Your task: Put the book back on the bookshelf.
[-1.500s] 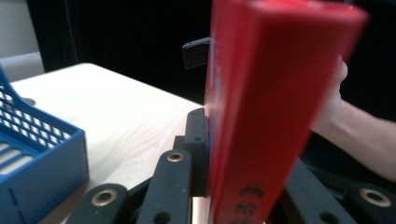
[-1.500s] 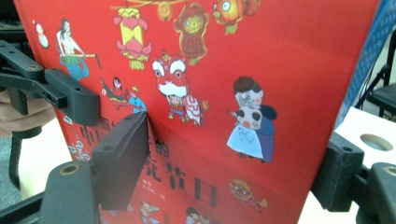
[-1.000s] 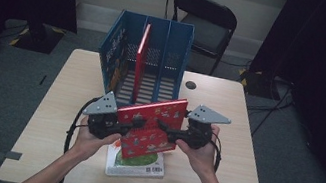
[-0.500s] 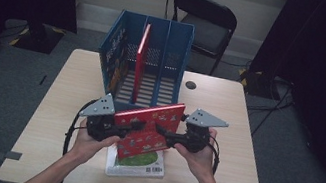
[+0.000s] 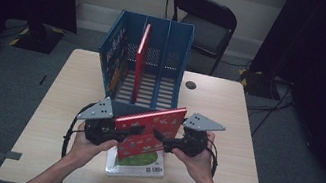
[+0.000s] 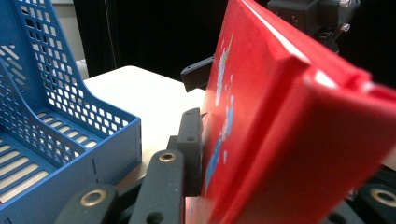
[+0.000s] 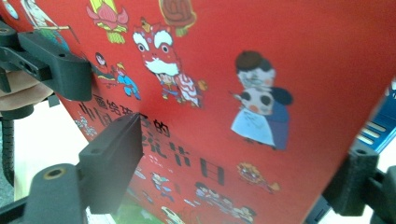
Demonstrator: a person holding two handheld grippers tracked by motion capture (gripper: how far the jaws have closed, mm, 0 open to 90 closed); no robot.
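Red picture book (image 5: 148, 132) is held tilted above the near middle of the table (image 5: 243, 116), its cover showing cartoon lion dancers and Chinese characters too blurred to read. Left gripper (image 5: 131, 130) has its fingers (image 6: 190, 154) clamped on the book's left edge. Right gripper (image 5: 158, 135) has just been opening; its fingers (image 7: 112, 161) stand wide around the right edge, not pressing. A green-and-white book (image 5: 138, 164) lies flat underneath. Beyond stands a blue file rack (image 5: 177, 58) with another red book (image 5: 140, 62) upright inside.
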